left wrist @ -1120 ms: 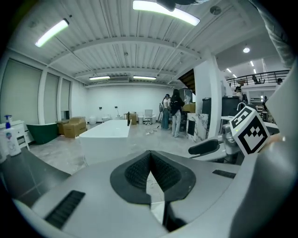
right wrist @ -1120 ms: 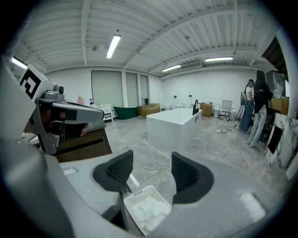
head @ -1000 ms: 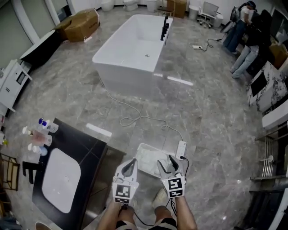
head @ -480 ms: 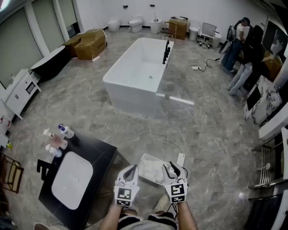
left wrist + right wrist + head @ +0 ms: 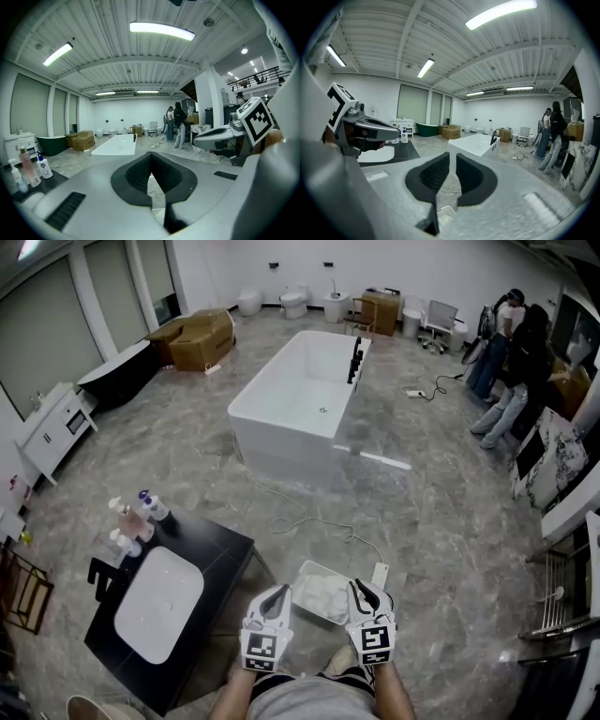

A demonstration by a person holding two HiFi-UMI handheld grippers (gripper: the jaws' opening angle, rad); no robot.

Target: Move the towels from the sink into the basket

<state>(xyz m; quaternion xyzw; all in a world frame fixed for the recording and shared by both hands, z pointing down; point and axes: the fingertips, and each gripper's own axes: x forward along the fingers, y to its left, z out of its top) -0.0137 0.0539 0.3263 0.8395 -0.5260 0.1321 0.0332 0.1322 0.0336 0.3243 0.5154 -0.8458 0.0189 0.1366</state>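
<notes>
Towels look moved – task prob. done

Sink point(image 5: 157, 606) in the black bench point(image 5: 220, 549) shows bare white, no towel seen in it; white towels point(image 5: 323, 594) lie heaped in the white basket point(image 5: 314, 565) on the floor, just in front of both grippers. Left gripper point(image 5: 278, 590): fingers point(image 5: 136, 173) together at the tips, nothing betw. them. Right gripper point(image 5: 358, 585): fingers point(image 5: 436, 176) have just been closing, now a thin slit apart, empty. Both are held above the basket, not touching it. Nothing left to carry, as far as visible.
</notes>
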